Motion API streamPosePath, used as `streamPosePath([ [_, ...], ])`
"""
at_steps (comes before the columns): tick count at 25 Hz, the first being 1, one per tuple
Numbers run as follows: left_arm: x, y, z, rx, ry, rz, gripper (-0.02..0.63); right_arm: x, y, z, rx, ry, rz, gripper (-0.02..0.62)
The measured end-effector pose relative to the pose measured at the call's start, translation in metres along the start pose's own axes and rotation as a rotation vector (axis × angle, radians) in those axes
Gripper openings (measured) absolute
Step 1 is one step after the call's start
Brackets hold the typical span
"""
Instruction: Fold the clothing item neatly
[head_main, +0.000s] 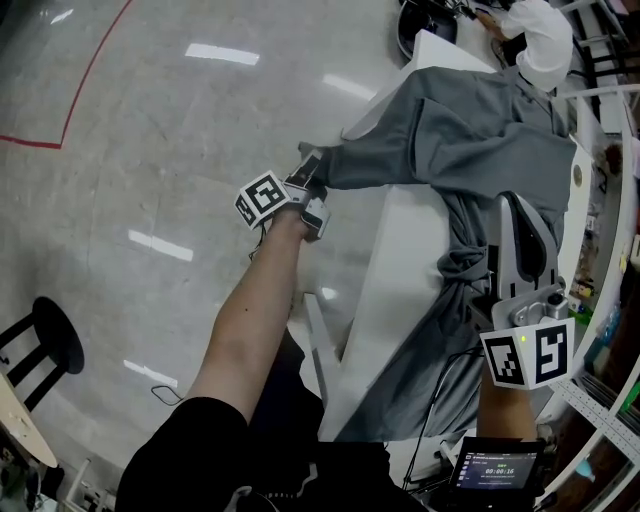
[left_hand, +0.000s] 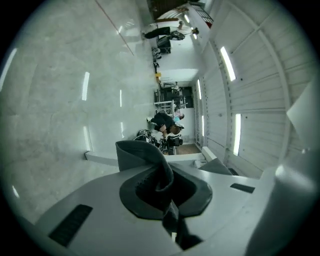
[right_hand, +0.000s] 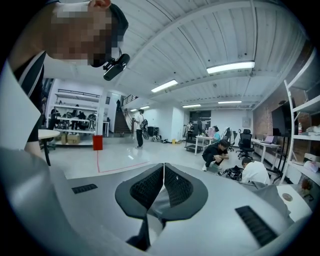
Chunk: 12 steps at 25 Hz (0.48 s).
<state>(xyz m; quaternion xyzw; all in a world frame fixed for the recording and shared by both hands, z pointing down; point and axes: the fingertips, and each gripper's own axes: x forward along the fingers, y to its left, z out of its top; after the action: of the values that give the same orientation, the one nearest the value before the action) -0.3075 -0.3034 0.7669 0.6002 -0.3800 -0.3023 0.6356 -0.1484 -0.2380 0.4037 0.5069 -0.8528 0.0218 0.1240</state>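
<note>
White table (head_main: 408, 255) beneath rumpled grey garment (head_main: 480, 140)

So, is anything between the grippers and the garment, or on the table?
Nothing visible does. The left gripper and right gripper are each shut on the grey garment; the white table shows only that garment.

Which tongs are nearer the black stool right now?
Left. The left tongs grip the grey garment past the table edge, toward the stool; the right tongs sit across the table, farther off.
</note>
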Motion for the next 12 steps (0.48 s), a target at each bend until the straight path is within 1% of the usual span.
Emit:
streamPosePath([
  [2, 0.000, -0.014, 0.004, 0.085, 0.020, 0.014, 0.005, -0.002, 0.000, 0.004, 0.003, -0.004, -0.003, 0.009],
  [7, -0.009, -0.055, 0.022, 0.265, 0.026, 0.049, 0.005, -0.010, 0.000, 0.028, 0.012, -0.036, -0.005, 0.009],
  [10, -0.011, -0.092, 0.034, 0.386, 0.032, 0.054, 0.005, -0.021, -0.003, 0.041, 0.016, -0.059, -0.014, 0.009],
  [12, -0.014, -0.123, 0.036, 0.481, 0.041, 0.063, 0.005, -0.033, -0.009, 0.049, 0.026, -0.074, -0.025, 0.009],
])
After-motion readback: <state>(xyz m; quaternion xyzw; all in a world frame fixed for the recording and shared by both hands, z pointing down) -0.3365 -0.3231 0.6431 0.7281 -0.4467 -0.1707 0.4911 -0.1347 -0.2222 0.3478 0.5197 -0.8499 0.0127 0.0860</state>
